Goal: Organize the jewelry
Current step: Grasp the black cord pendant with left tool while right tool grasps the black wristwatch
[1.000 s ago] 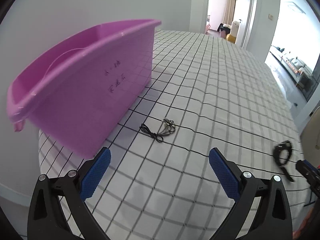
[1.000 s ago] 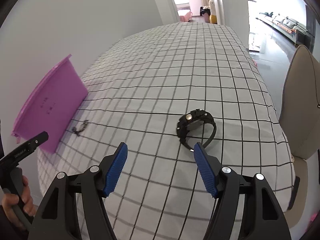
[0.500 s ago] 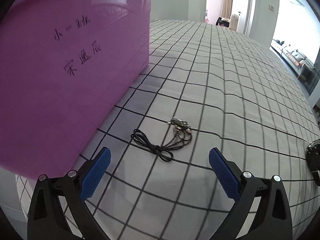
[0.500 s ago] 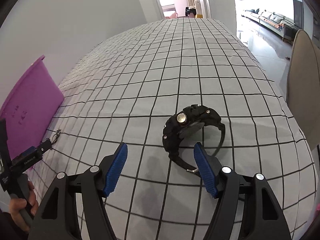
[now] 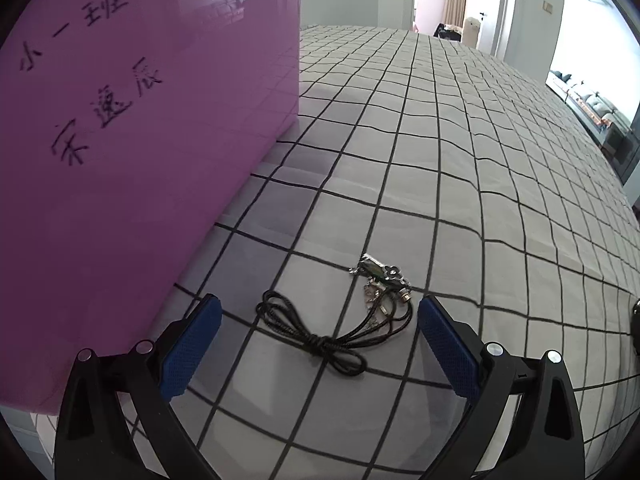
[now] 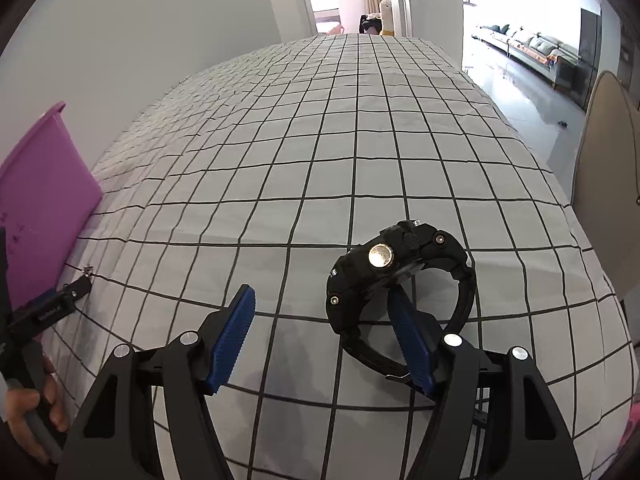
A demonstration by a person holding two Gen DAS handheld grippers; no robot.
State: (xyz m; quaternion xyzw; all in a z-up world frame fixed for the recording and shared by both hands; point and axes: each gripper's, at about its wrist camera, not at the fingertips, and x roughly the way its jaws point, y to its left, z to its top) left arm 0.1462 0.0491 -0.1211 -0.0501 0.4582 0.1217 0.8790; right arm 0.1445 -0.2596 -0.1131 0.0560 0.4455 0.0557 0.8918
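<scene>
Necklace point(image 5: 340, 320): black knotted cord w/ silver charms, on checked sheet point(image 5: 480, 160)

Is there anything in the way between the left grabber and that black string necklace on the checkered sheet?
No, nothing visible is in the way. The black cord necklace with silver charms lies bare on the checkered sheet, right ahead of the open left gripper. The purple plastic tub stands off to its side.
</scene>
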